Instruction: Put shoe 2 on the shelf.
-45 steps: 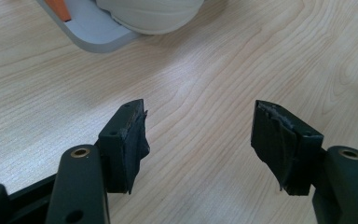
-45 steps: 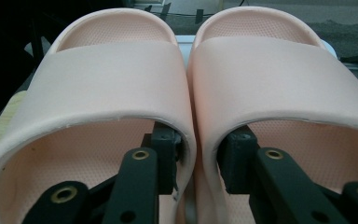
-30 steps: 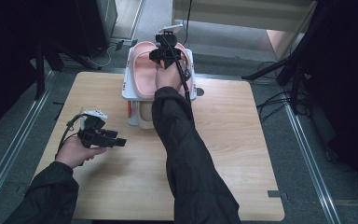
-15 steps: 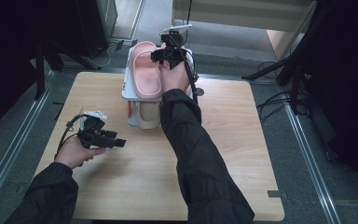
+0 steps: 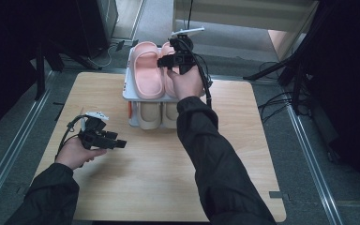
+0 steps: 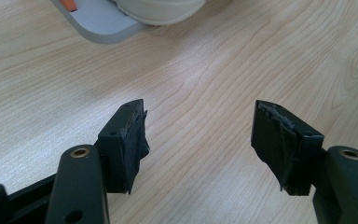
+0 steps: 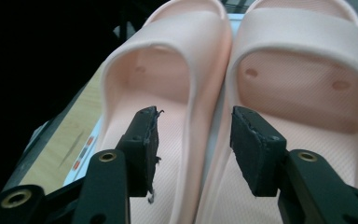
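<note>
At the lower left of the high view the left gripper hovers over the pale wooden table, jaws apart and empty; at upper centre two pink foam slides lie side by side on a grey two-tier rack, long axes up the frame; two beige slides sit beneath; the right gripper, above the pink pair, has just been closing, its jaws still apart astride the slides' adjoining edges.
</note>
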A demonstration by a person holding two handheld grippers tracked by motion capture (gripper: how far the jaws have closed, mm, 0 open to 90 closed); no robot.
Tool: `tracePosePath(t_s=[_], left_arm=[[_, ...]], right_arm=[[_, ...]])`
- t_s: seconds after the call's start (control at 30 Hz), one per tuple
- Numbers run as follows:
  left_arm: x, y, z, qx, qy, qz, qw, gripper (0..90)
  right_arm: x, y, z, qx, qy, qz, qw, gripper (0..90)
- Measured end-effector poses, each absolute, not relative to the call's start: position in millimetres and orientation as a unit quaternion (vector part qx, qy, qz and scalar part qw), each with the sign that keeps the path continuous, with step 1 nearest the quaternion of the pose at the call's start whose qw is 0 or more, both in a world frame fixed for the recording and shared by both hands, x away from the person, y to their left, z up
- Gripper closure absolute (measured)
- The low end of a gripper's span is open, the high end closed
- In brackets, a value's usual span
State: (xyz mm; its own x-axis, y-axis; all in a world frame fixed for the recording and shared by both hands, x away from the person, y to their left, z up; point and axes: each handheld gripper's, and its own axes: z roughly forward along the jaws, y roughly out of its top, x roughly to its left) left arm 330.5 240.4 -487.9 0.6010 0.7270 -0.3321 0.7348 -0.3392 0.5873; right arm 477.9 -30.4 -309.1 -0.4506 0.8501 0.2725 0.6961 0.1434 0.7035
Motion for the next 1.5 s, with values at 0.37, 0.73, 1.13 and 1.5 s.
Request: tracePosePath(t_s=[0.37, 0.73, 1.13, 1.5], left_arm=[[329, 240, -487, 0.82, 0.447, 0.004, 0.359, 34.9], [328, 241, -487, 0.821, 0.448, 0.005, 0.354, 34.8], [328, 242, -487, 0.819, 0.45, 0.007, 0.355, 34.8], [326, 242, -487, 0.819, 0.45, 0.009, 0.355, 34.7]], right_arm=[[448, -48, -313, 0.464, 0.779, 0.413, 0.084, 53.4], [408, -64, -321, 0.42, 0.799, 0.426, 0.065, 49.4], [377, -91, -346, 0.379, 0.806, 0.453, 0.043, 45.3], [337, -105, -377, 0.333, 0.826, 0.455, 0.026, 42.8]])
